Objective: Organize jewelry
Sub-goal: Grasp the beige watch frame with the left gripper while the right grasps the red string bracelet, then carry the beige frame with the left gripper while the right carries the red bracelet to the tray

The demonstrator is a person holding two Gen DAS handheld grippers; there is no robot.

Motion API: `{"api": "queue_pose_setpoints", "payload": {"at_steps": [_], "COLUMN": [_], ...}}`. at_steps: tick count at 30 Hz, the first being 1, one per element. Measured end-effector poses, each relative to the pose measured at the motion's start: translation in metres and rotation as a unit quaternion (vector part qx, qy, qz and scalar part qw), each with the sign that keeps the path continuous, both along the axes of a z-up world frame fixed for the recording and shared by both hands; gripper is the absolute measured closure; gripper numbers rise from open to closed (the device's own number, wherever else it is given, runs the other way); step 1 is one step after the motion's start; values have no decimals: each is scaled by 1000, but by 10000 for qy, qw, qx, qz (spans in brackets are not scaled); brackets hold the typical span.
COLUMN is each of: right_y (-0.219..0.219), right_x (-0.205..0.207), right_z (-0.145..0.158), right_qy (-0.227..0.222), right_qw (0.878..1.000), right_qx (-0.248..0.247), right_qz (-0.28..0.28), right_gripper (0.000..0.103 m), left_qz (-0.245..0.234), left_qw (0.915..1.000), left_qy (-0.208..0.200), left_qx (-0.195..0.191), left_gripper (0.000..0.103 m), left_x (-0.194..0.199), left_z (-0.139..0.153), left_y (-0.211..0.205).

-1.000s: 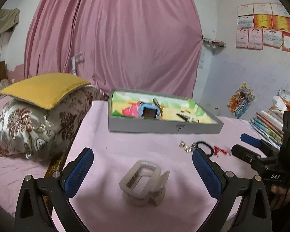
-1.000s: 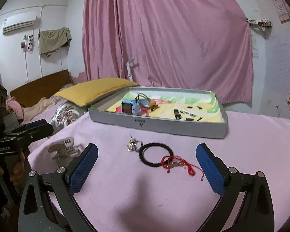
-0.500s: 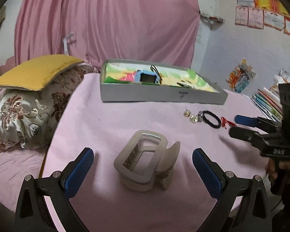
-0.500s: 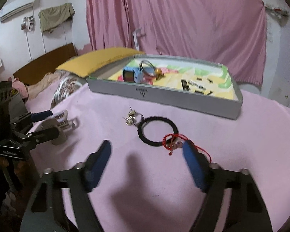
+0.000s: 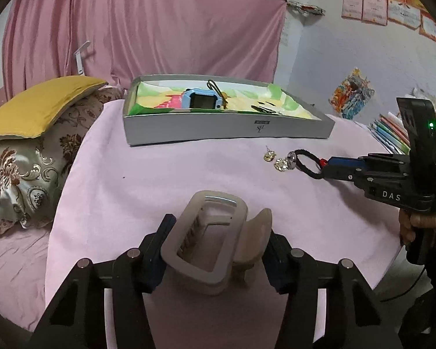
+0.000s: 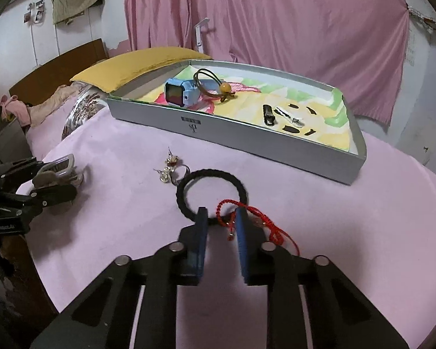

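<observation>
Now the left gripper (image 5: 216, 250), just closing, pinches the hair claw (image 5: 215, 244); the right gripper (image 6: 219, 218), also closing, nips the black hair tie (image 6: 210, 195) with the red string bracelet (image 6: 247, 212) between its pads: lift gently.

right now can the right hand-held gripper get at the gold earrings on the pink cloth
Probably not straight away. The right hand-held gripper has just been closing on the black hair tie and red string bracelet. The earrings lie apart just beyond, nothing covering them.

I see the surface (image 6: 363, 232) covered in pink cloth. On it: a grey tray (image 6: 247, 142), earrings (image 6: 168, 168), a black hair band (image 6: 189, 180), a red string bracelet (image 6: 276, 232), and a beige hair claw (image 5: 215, 247).
</observation>
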State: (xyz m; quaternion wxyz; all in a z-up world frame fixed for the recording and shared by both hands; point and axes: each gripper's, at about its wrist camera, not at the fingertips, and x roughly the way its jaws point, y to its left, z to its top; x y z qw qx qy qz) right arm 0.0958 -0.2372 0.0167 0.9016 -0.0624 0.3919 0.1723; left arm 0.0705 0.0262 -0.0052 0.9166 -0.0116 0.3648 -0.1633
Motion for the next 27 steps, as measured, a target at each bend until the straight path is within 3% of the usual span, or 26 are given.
{"api": "queue_pose_setpoints", "payload": {"at_steps": [3,18,24,27], "right_y": [-4,-11,-4,-1], "right_x": [-4,-15,-4,0], "right_z": [-3,1,1,-1], "right_qy": [83,-112,-44,-21], "right_qw": [9999,9994,9998,9999], "right_qx": [37,323,210,146], "right_qz": [48,36,-19,-87], "right_gripper": [101,102,98,86], "left_qz": [-55,-281,-270,-293], "left_qw": [10000,9994,9992,9990], "left_qy": [46,9,25,21], "left_qx": [27,-210,-305,-345], "left_gripper": [52,54,54,54], "left_x": [2,5,10,12], "left_z": [1,6,7,8], "left_y": [-4,-32,-32,-32]}}
